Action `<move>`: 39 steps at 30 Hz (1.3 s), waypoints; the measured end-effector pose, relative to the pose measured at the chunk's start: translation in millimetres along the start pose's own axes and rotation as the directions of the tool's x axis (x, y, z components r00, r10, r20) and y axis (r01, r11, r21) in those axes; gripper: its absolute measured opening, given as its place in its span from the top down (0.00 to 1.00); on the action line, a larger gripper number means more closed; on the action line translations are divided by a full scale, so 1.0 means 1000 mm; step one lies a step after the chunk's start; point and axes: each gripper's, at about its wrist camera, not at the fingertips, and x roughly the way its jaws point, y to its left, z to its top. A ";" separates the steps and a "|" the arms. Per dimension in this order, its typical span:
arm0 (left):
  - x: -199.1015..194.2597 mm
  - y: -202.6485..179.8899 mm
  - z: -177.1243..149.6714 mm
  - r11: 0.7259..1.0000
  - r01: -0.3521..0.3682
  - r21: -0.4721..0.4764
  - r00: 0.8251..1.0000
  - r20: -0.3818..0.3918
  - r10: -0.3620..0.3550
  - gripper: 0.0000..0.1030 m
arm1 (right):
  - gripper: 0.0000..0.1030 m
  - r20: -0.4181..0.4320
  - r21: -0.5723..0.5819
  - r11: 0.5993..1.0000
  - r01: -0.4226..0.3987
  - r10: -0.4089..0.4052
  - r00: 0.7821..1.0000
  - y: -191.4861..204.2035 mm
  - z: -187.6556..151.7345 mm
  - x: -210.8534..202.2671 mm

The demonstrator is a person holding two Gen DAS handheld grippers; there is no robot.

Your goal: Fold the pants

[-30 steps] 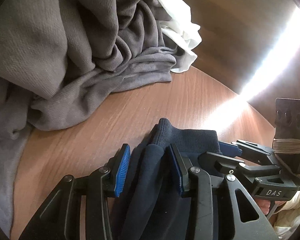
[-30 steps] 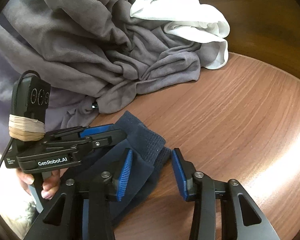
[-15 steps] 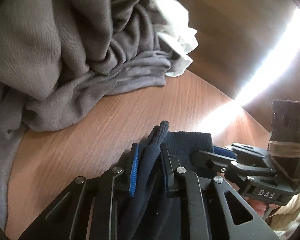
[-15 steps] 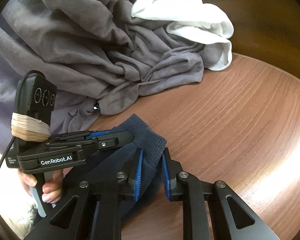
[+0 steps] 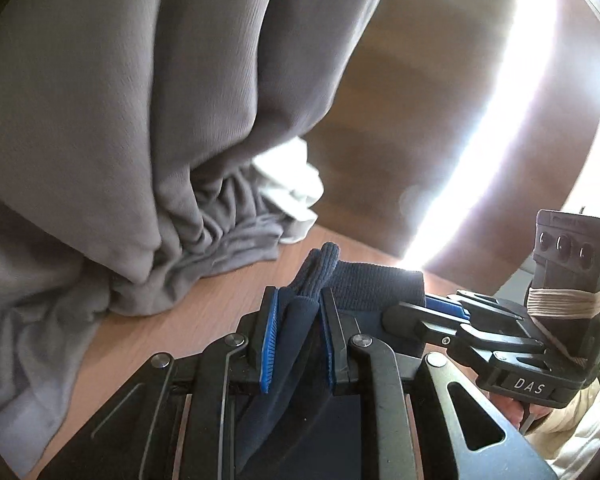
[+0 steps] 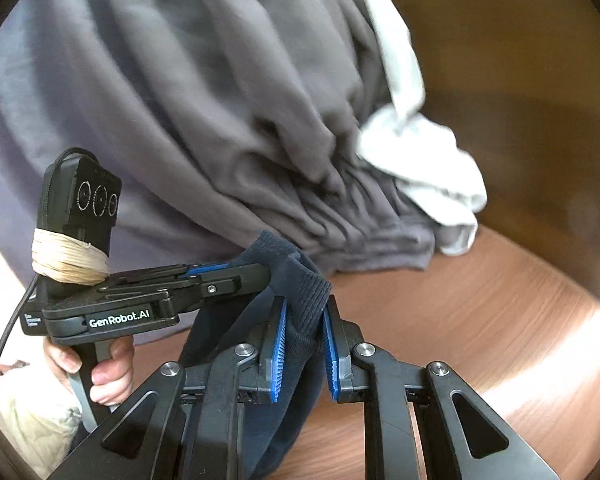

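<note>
The dark navy pants (image 5: 364, 284) have a ribbed cuff end, held up off the wooden table. My left gripper (image 5: 298, 320) is shut on one side of that cuff end. My right gripper (image 6: 304, 320) is shut on the other side of the navy pants (image 6: 296, 276). The two grippers are close together, side by side. The right gripper shows at the right of the left wrist view (image 5: 440, 308), and the left gripper at the left of the right wrist view (image 6: 220, 276). The rest of the pants hangs down out of sight below the fingers.
A large pile of grey cloth (image 5: 120, 140) lies behind and to the left, also in the right wrist view (image 6: 220, 100). A white cloth (image 6: 424, 176) sits at its right end. The wooden table (image 6: 480, 320) extends to the right, with a bright glare (image 5: 500, 120).
Both grippers went from open around the cuff to shut on it. They have then risen with the navy pants, away from the table and the grey pile.
</note>
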 end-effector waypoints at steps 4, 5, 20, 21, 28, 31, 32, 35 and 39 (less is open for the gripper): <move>-0.041 -0.011 -0.002 0.999 -0.008 0.036 0.999 0.049 0.007 0.81 | 0.82 0.042 -0.058 0.998 -0.002 0.005 0.999 0.031 0.008 -0.026; -0.052 -0.014 -0.003 0.999 -0.010 0.044 0.998 0.061 0.007 0.81 | 0.82 0.052 -0.072 0.997 -0.003 0.006 0.999 0.040 0.009 -0.032; -0.189 -0.012 -0.066 0.994 -0.039 0.103 0.991 0.129 0.026 0.81 | 0.82 0.133 -0.268 0.963 0.002 0.035 0.991 0.175 -0.027 -0.097; -0.198 -0.010 -0.073 0.994 -0.043 0.103 0.991 0.130 0.029 0.81 | 0.82 0.130 -0.280 0.960 0.000 0.038 0.991 0.184 -0.031 -0.099; -0.239 -0.001 -0.114 0.993 -0.092 0.078 0.991 0.107 0.083 0.81 | 0.82 0.089 -0.378 0.925 -0.042 0.082 0.993 0.241 -0.066 -0.107; -0.252 0.005 -0.135 0.992 -0.116 0.053 0.991 0.078 0.112 0.81 | 0.83 0.048 -0.406 0.910 -0.079 0.107 0.993 0.257 -0.080 -0.103; -0.255 0.007 -0.141 0.991 -0.124 0.047 0.990 0.069 0.121 0.81 | 0.83 0.035 -0.412 0.907 -0.089 0.114 0.993 0.261 -0.085 -0.101; -0.260 0.014 -0.160 0.989 -0.148 0.018 0.988 0.036 0.147 0.81 | 0.82 -0.013 -0.434 0.892 -0.128 0.136 0.991 0.273 -0.100 -0.094; -0.265 0.020 -0.187 0.984 -0.177 -0.013 0.984 -0.016 0.177 0.81 | 0.82 -0.079 -0.461 0.869 -0.178 0.159 0.984 0.286 -0.121 -0.085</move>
